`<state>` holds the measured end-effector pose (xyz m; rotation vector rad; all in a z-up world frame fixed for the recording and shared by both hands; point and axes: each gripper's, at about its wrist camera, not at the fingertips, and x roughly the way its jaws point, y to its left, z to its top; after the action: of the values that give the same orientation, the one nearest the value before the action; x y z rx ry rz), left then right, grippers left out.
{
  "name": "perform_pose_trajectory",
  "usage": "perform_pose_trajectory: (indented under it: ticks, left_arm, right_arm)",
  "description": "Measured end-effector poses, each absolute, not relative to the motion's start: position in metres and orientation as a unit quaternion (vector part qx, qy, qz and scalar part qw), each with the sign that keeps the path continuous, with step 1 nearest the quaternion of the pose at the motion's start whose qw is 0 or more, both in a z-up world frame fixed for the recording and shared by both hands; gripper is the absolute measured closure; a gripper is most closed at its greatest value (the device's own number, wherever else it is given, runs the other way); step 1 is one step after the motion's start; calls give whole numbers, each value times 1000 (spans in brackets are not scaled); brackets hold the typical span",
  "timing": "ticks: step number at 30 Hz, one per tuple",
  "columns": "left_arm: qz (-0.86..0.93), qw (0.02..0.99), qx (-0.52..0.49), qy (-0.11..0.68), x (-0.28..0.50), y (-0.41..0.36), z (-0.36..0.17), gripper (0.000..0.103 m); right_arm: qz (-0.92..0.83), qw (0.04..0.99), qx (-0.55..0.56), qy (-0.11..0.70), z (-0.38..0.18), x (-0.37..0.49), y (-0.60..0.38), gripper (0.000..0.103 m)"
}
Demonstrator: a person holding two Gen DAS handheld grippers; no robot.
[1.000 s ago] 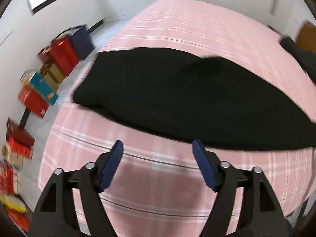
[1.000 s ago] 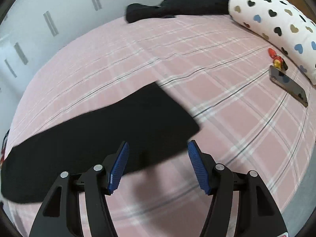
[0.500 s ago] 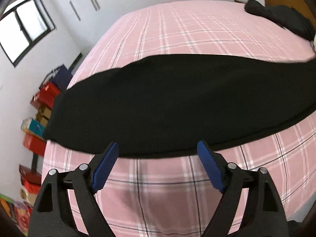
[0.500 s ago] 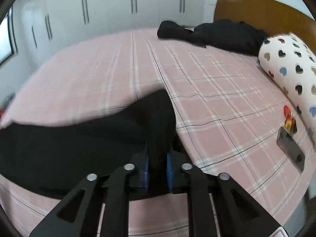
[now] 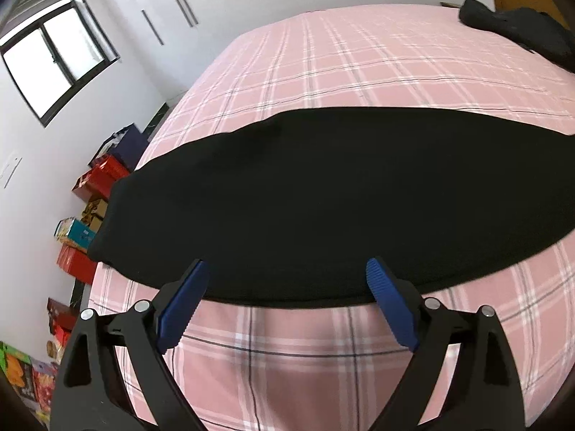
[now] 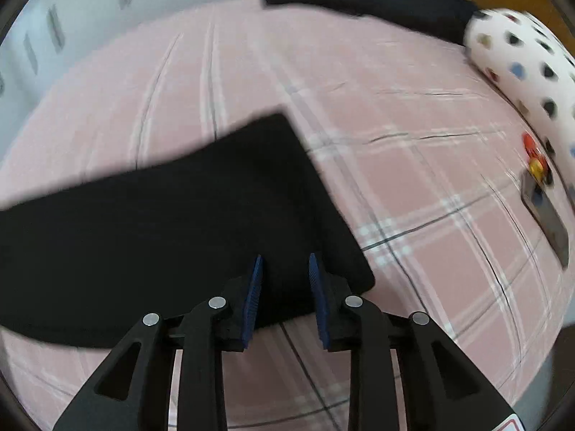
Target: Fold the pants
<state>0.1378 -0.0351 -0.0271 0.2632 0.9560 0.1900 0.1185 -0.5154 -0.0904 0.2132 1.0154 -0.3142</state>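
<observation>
Black pants (image 5: 323,197) lie flat and lengthwise across the pink plaid bed (image 5: 359,54). My left gripper (image 5: 287,298) hovers over their near edge with its jaws wide and still opening, and its blue pads grip nothing. In the blurred right wrist view, the right gripper (image 6: 285,287) sits over the pants' (image 6: 179,222) right end, close to the near corner. Its jaws are closing to a narrow gap with black cloth between the pads. Both pads' inner faces still show, and I see no cloth pressed against them.
A dark heap of clothes (image 6: 377,0) lies at the bed's far side by the wooden headboard. A heart-print pillow (image 6: 521,64), a small red toy (image 6: 535,158) and a phone (image 6: 550,219) lie to the right. Boxes (image 5: 90,222) are stacked on the floor left of the bed.
The left gripper swung over to the pants' near edge and its jaws widened. The right jaws went from wide apart to a narrow gap around the pants' end.
</observation>
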Motion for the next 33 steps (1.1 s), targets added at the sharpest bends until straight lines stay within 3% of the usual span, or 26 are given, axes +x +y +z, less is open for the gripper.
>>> perform_pose_trajectory:
  ticks: [3, 5, 8, 16, 26, 33]
  left_arm:
    - [100, 871, 124, 464, 141, -27, -35, 16]
    - [100, 870, 113, 470, 143, -22, -38, 16]
    - [102, 869, 101, 473, 143, -14, -39, 16]
    - [98, 866, 70, 486, 147, -2, -43, 16]
    - [93, 866, 62, 488, 144, -1, -46, 15]
    - [91, 864, 49, 494, 145, 4, -51, 14]
  right_arm:
    - [-139, 883, 103, 436, -62, 109, -494, 78]
    - [-147, 877, 70, 452, -67, 114, -487, 72]
    - [-166, 846, 93, 498, -98, 114, -505, 76]
    - [-98, 888, 136, 428, -45, 88, -432, 73]
    - [29, 895, 65, 440, -62, 83, -267, 72]
    - [22, 881, 52, 469, -97, 102, -257, 73]
